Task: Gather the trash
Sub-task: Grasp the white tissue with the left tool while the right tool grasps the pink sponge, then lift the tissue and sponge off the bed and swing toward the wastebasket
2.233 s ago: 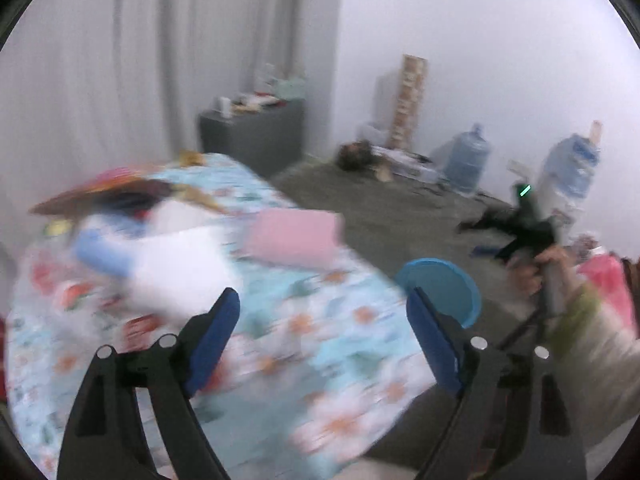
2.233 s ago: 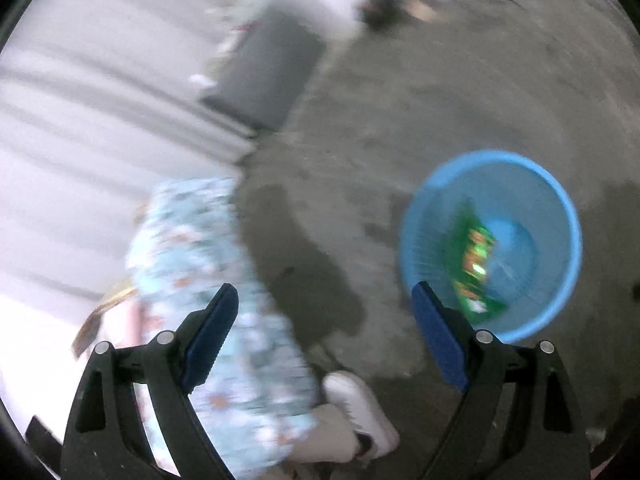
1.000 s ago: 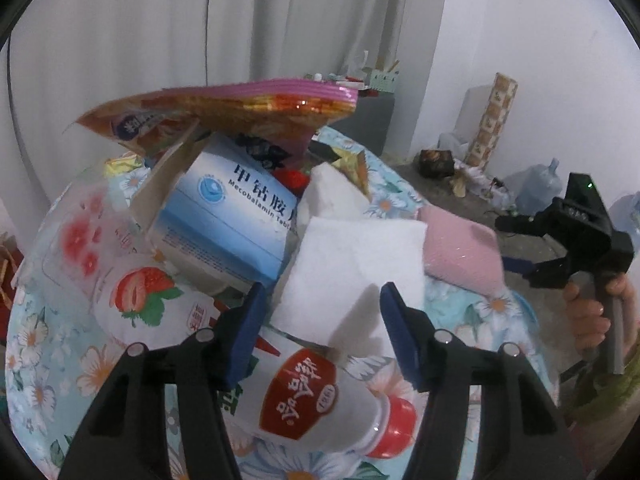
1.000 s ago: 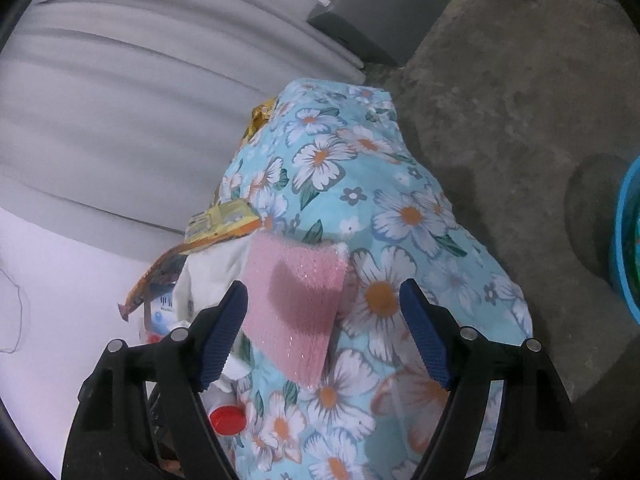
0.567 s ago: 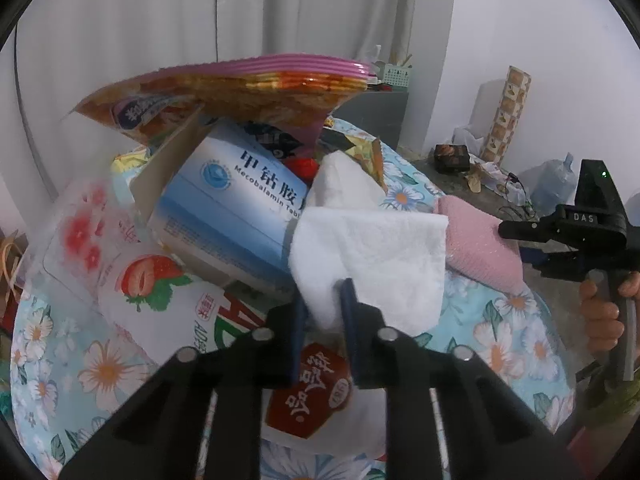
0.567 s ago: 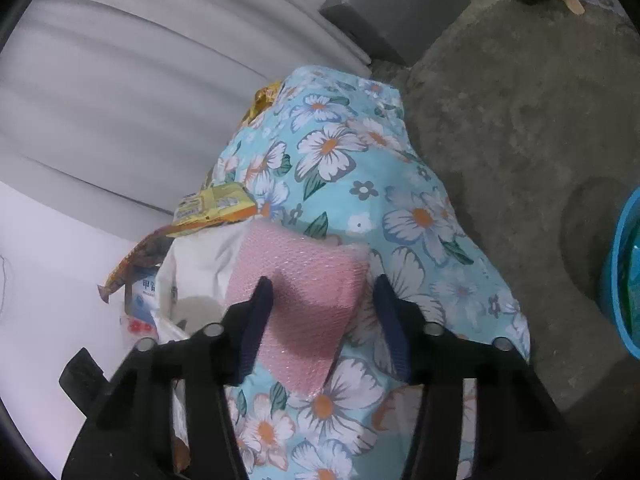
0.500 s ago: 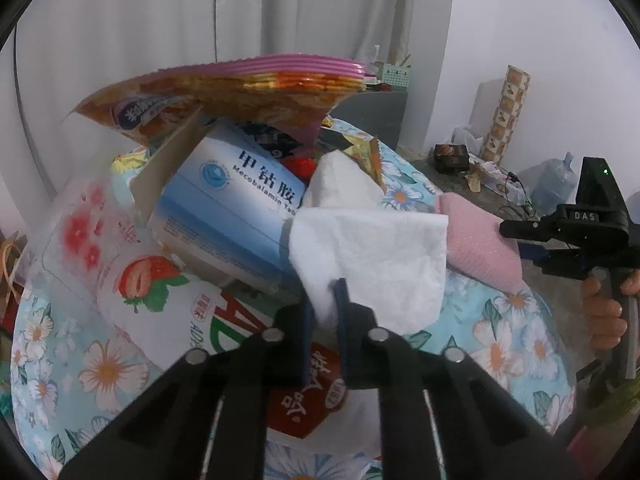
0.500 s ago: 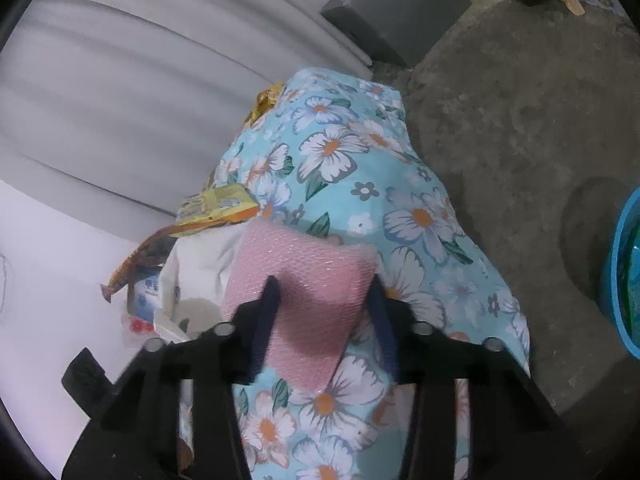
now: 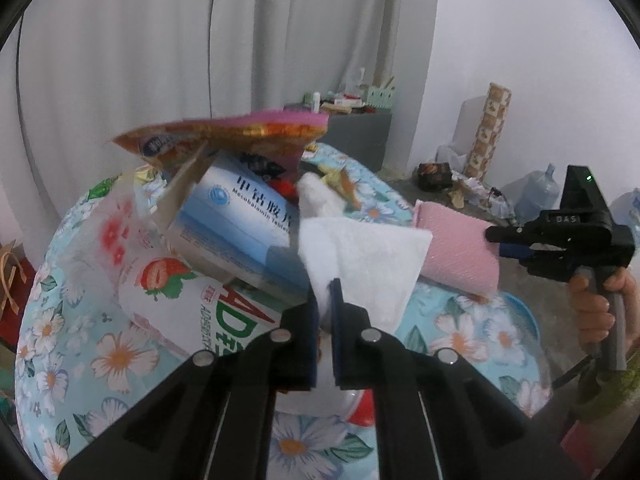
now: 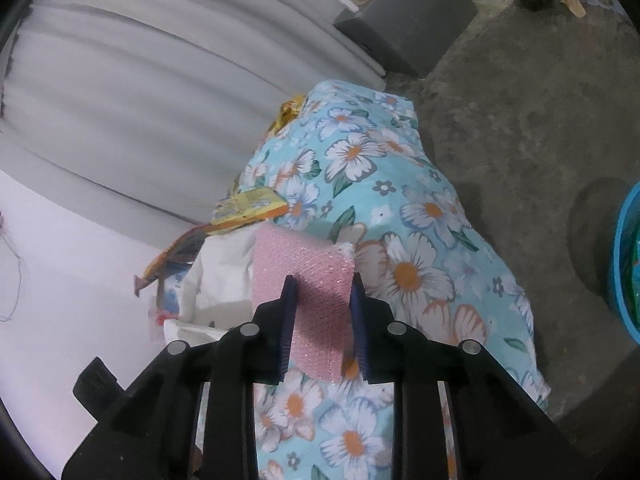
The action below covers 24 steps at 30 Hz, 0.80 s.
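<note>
- Round worktop (image 9: 60, 336) under a blue floral cloth, heaped with trash: blue-and-white medicine box (image 9: 236, 224), strawberry-print wrapper (image 9: 160, 280), pink-edged snack bag (image 9: 224, 132) on top
- Blue basket (image 10: 626, 264) on the floor at the right edge, well apart from the worktop
- Pink bubble-wrap pad (image 10: 312, 280), clamped between the just-closing fingers of the right gripper (image 10: 323, 292), raised at the worktop's edge
- White tissue (image 9: 360, 260), pinched in the near-shut left gripper (image 9: 325, 304), beside the pink pad

"Mecobalamin" on box (image 9: 236, 224); "DAS" on right gripper (image 9: 505, 242)
</note>
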{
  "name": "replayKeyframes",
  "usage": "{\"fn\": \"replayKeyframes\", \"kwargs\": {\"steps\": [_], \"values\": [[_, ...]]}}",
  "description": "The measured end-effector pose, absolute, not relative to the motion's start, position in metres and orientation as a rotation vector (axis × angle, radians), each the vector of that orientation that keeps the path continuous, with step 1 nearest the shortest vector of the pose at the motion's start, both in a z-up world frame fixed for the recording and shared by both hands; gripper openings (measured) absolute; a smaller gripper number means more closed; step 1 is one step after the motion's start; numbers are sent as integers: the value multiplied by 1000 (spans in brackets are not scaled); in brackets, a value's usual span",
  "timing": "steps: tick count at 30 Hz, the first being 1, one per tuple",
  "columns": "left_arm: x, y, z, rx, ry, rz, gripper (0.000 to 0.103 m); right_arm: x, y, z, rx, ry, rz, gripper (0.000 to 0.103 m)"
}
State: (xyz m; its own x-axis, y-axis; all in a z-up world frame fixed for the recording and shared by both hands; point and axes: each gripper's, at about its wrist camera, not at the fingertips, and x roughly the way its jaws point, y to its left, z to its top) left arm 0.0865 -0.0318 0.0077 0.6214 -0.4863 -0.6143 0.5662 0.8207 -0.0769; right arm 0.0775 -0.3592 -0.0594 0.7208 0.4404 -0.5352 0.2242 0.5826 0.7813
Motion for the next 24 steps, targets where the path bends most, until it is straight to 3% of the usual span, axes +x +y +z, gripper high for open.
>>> {"fn": "replayKeyframes", "kwargs": {"steps": [15,24], "values": [[34,-15,47,172,452,-666,5,53,-356,-38,1007,712,188,23],[40,-6,26,83,641,-710,5,53,-339,-32,1008,713,257,23]]}}
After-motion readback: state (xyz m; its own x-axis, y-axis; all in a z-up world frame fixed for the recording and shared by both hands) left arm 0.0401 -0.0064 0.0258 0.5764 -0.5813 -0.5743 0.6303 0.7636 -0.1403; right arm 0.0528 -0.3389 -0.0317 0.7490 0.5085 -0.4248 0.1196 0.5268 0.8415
